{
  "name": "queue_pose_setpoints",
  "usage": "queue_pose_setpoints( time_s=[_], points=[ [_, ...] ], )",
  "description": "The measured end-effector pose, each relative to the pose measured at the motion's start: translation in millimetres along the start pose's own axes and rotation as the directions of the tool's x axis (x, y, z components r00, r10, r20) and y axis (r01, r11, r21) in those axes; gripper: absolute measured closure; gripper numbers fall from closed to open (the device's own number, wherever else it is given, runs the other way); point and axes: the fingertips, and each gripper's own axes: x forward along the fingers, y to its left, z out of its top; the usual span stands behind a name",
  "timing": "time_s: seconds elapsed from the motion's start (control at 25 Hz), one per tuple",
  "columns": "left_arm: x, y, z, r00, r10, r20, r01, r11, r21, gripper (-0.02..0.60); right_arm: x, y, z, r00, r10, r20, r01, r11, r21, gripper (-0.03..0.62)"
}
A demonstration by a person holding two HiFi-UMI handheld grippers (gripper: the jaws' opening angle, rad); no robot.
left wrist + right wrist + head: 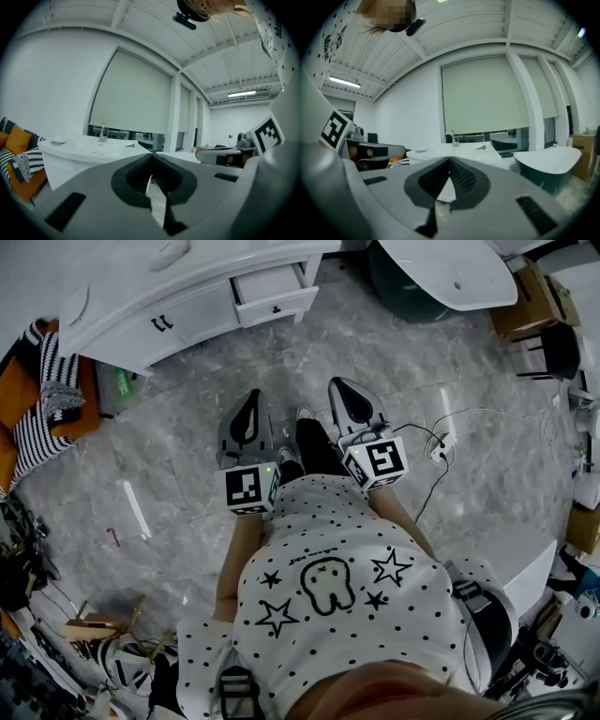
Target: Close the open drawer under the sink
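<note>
The white vanity cabinet (150, 324) under the sink stands at the far side of the grey marble floor. Its right-hand drawer (274, 298) is pulled out. Both grippers are held level in front of the person, well short of the cabinet. My left gripper (251, 397) is shut with nothing in it, and my right gripper (340, 385) beside it is also shut and empty. In the left gripper view the jaws (151, 158) meet below the sink top (89, 146) with its faucet (102, 132). The right gripper view shows the closed tips (449, 161) under the same basin (457, 151).
A white bathtub (450, 268) stands right of the vanity. A sofa with an orange cushion and a striped blanket (45, 395) is at the left. A power strip with cables (439, 446) lies on the floor at the right, and boxes (525, 301) and a black chair (561, 348) stand beyond it.
</note>
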Motion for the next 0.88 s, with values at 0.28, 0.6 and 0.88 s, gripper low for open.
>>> queue_pose_setpoints(
  time_s=[0.28,0.6,0.88],
  points=[
    [57.5,-9.1,10.2,1.000,-0.009,0.028,0.008,1.000,0.011,0.577,34.8,-36.9,8.6,0.999,0.044,-0.003,-0.044,0.999,-0.025,0.580],
    [119.7,-12.9,21.1,0.997,0.047,0.055,-0.047,0.999,0.005,0.577,63.3,-99.4,13.6,0.999,0.047,-0.026,-0.049,0.994,-0.093,0.580],
    [161.0,-6.3,20.3,0.993,0.101,0.066,-0.100,0.995,-0.007,0.577,99.3,-134.7,8.5,0.995,0.088,-0.038,-0.091,0.993,-0.075,0.580]
  ],
)
